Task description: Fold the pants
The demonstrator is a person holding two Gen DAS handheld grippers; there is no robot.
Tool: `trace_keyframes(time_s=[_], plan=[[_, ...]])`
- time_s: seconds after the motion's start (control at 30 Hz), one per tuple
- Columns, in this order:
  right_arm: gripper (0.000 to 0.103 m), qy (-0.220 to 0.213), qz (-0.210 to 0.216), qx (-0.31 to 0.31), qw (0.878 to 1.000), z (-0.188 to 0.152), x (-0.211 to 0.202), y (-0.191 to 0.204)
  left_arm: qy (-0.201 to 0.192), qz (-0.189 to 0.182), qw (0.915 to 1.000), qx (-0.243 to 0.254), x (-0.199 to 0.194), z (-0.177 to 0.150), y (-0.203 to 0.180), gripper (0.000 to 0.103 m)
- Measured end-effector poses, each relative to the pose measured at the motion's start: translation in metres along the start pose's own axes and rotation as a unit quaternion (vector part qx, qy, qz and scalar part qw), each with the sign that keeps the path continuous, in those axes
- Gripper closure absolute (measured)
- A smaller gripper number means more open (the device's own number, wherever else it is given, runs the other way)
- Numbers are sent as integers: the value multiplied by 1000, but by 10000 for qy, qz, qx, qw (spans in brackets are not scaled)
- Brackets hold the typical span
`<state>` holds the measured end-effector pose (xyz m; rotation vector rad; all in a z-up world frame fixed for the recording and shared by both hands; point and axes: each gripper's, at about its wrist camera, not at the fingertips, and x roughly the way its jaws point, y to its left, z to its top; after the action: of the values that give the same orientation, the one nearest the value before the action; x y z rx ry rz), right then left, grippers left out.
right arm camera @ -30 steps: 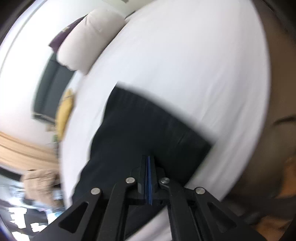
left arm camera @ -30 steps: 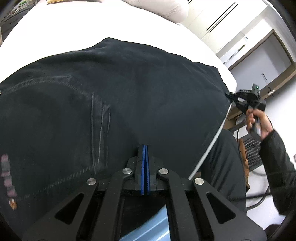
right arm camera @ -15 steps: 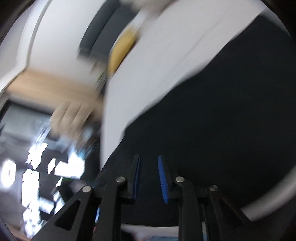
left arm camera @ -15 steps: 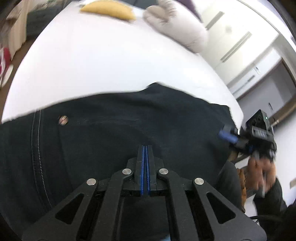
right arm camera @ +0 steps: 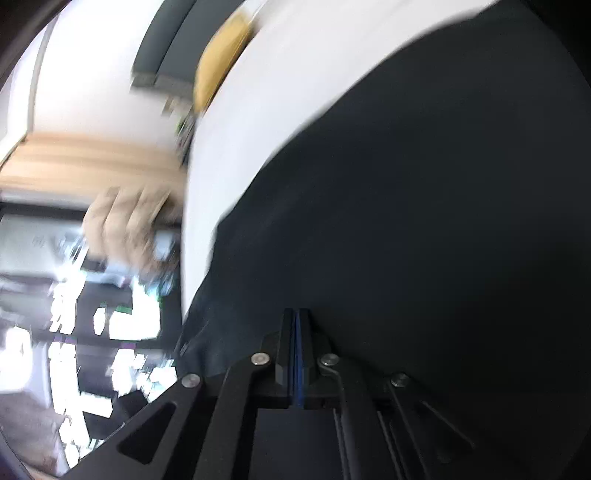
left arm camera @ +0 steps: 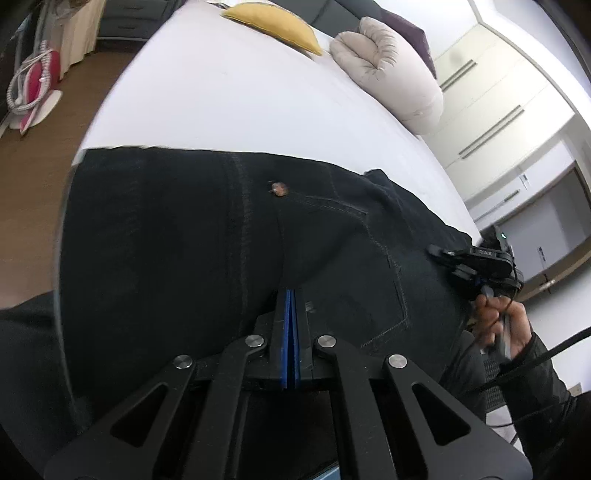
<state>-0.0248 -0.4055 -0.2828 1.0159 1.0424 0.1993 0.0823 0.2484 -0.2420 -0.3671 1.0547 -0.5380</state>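
Note:
Black jeans (left arm camera: 166,240) lie spread across the near part of a white bed (left arm camera: 221,92), a copper rivet and pocket seams facing up. My left gripper (left arm camera: 290,295) is shut, its blue pads together on a raised fold of the denim near the bed's front edge. At the jeans' right edge, my right gripper (left arm camera: 434,251) is held by a person's hand (left arm camera: 498,317). In the blurred right wrist view the right gripper (right arm camera: 297,315) is shut with the jeans (right arm camera: 424,221) running right up to its pads.
A yellow pillow (left arm camera: 273,22) and a rolled cream duvet (left arm camera: 391,70) lie at the far end of the bed. White wardrobe doors (left arm camera: 498,74) stand to the right. Wooden floor (left arm camera: 29,184) with a pink object (left arm camera: 37,81) lies to the left.
The left wrist view has slid sideways over the jeans, from back pocket to riveted front. The right gripper opened beside the jeans half a second ago and has shut again.

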Motion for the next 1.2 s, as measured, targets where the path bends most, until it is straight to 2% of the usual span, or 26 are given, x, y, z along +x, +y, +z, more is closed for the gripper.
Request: trace_keyframes(time_s=[0.07, 0.13, 0.17, 0.23, 0.27, 0.3, 0.37, 0.5, 0.63, 0.73, 0.77, 0.87, 0.93, 1.13, 1.2], plan=[[103, -500, -216, 165, 9984, 17, -42, -31, -38, -9, 9999, -96, -12, -4, 8, 103], [103, -892, -435, 357, 9944, 30, -77, -52, -72, 125, 9999, -92, -42, -15, 20, 103], [101, -1225, -797, 408, 9884, 34, -110, -65, -105, 203, 9997, -64, -48, -14, 21, 103], [78, -1643, -1170, 573, 9778, 34, -153, -76, -253, 428, 9987, 133, -64, -8, 5, 102], [52, -1888, -1213, 677, 9721, 32, -177, -80, -342, 512, 9978, 265, -67, -4, -10, 103], [34, -2177, -1232, 718, 9656, 26, -202, -81, -428, 596, 9964, 422, -73, 1, -19, 103], [28, -2617, -1331, 669, 9536, 11, -237, -76, -517, 663, 9938, 733, -80, 11, -39, 102], [28, -2825, -973, 1106, 9479, -7, -271, -106, -385, 426, 9909, 1215, -53, 38, -94, 102], [30, -2837, -675, 1713, 9411, -13, -260, -134, -91, -123, 9905, 1365, -8, 47, -147, 102], [33, -2949, -571, 2049, 9316, -14, -259, -159, 256, -290, 9890, 1428, 28, 42, -177, 102], [33, -2981, -596, 2137, 9284, -13, -260, -162, 390, -343, 9879, 1461, 38, 38, -183, 102], [38, -3081, -248, 2398, 9203, -19, -259, -182, 744, -339, 9842, 1572, 57, 28, -196, 102], [39, -3102, -171, 2464, 9180, -16, -259, -188, 899, -343, 9829, 1569, 68, 20, -203, 102], [39, -3214, 168, 2530, 9124, -17, -260, -193, 1168, -322, 9819, 1455, 64, 7, -192, 102], [48, -3301, 376, 2540, 9084, -20, -261, -195, 1213, -323, 9826, 1366, 69, 2, -185, 102]])
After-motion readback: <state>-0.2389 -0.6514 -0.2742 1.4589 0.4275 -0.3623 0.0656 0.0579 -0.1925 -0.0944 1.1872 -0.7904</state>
